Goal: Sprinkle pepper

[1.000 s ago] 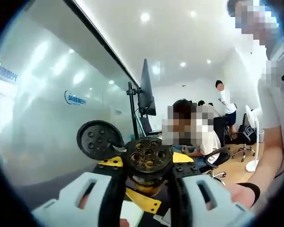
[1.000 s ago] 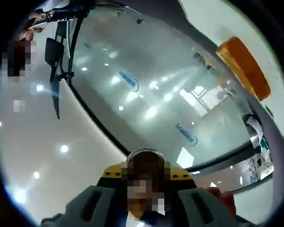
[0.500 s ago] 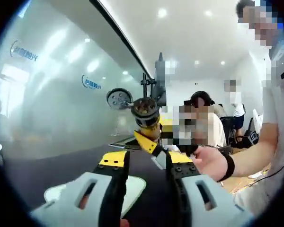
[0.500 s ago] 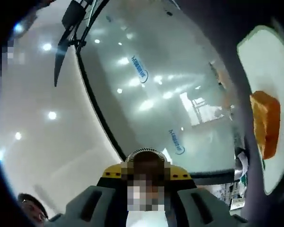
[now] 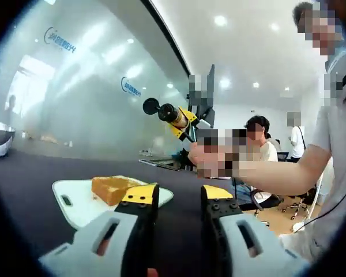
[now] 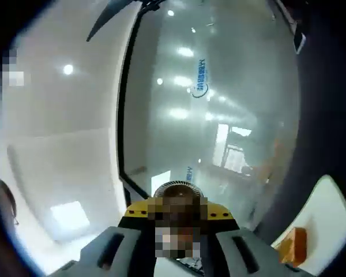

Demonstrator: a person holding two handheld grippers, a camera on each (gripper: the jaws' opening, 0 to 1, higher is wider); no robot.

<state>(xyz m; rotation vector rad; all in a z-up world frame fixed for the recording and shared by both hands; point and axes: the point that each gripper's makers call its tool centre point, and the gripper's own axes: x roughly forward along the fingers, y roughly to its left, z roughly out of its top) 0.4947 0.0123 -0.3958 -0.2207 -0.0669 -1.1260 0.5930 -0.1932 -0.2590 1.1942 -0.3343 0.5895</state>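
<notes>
Between my right jaws I am pinching the pepper shaker, its flip lid hanging open; I am holding it tilted above the table. My left jaws are spread, gripping nothing, nearer the toast on the white board. I am judging the toast below the shaker's mouth.

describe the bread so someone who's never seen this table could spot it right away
Start at the dark table in front of the frosted glass wall. On it lies a white cutting board with a slot handle. The bread is the golden-brown toasted block on that board, the one warm-coloured thing on the table.
</notes>
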